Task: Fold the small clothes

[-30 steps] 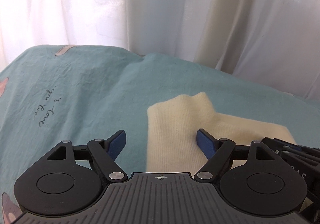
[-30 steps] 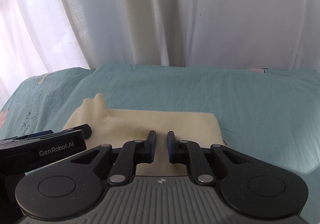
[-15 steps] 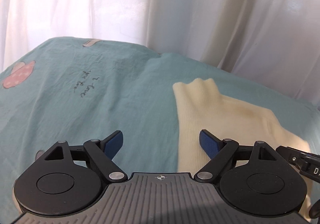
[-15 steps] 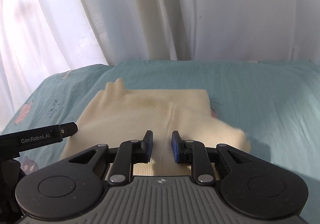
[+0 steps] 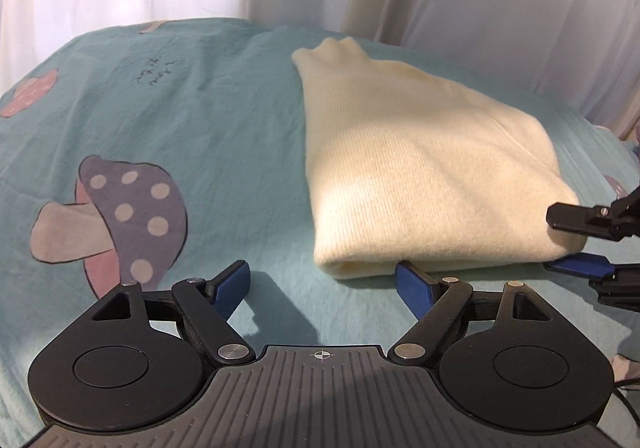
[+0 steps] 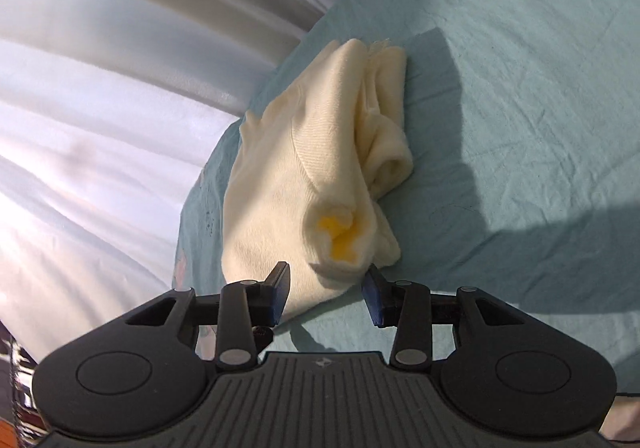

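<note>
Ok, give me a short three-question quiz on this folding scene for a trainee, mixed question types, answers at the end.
1. True or false: the left gripper is clamped on the cream garment.
2. Multiple choice: the garment lies on A) a bare wooden table, B) a teal sheet printed with mushrooms, C) a plastic tray.
3. Fill in: the right gripper has its fingers spread either side of the garment's near ____.

Key: 1 false, its jaws are wide open just short of the folded edge. 2 B. 3 corner.
</note>
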### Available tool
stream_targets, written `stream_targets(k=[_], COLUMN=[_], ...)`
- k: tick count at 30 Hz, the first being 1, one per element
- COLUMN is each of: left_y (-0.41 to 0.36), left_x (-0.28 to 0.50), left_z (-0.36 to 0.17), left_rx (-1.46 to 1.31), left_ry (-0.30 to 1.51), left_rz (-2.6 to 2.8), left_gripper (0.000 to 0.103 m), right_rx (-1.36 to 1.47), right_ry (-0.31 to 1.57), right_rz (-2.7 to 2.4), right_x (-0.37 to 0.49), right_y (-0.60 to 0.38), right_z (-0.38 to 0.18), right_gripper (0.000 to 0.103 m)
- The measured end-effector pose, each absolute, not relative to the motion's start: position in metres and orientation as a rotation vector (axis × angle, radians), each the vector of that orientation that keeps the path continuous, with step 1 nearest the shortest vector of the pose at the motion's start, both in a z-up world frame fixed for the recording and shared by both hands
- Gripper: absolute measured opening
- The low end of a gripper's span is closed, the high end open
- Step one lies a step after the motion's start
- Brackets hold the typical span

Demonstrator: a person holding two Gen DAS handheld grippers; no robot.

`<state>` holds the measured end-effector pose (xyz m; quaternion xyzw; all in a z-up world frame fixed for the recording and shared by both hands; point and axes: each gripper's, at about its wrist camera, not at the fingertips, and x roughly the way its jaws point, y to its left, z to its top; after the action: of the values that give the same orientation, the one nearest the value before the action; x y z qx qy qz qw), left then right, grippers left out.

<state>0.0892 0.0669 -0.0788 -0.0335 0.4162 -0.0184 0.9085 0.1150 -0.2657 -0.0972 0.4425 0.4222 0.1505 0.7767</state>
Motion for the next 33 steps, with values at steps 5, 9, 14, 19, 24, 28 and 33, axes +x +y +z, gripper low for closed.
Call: stream_targets(k=[5, 9, 14, 19, 24, 28, 33], left_y=[0.064, 0.07, 0.089, 0.098, 0.083, 0.079, 0.073], left_x=[0.093, 0.09, 0.075, 0.08, 0.107, 0.107, 0.092], left_z=[-0.081, -0.082, -0.061, -0.044, -0.069, -0.069, -0.059], left_rx=[-0.058, -0.015, -0.035, -0.153, -0.119, -0.113, -0.058], left_ry=[0.843, 0.854, 0.843, 0.777, 0.868, 0.881, 0.924], left_rz=[-0.009, 0.021, 0.012, -0.006, 0.017, 0.023, -0.028], left_gripper=[0.086, 0.087, 0.075, 0.081, 0.083, 0.084, 0.087], right_rx=[1.16, 1.057, 0.642, 0.384, 0.115, 0.073, 0.001], right_ry=[0.895, 0.931, 0.89, 0.748, 0.785, 0.877, 0.882], right_rz=[0.399, 0.296, 0.227, 0.25, 0.17, 0.135, 0.25], right_x=[0.116, 0.112, 0.095, 0.095, 0.116, 0.117, 0.087], right_y=[-0.268, -0.283, -0.269, -0.242, -0.203, -0.2, -0.194], right_z=[-0.102, -0.104, -0.068, -0.025, -0.034, -0.057, -0.046], right_gripper=[0.008, 0.008, 0.03, 0.038, 0.038, 0.039, 0.058])
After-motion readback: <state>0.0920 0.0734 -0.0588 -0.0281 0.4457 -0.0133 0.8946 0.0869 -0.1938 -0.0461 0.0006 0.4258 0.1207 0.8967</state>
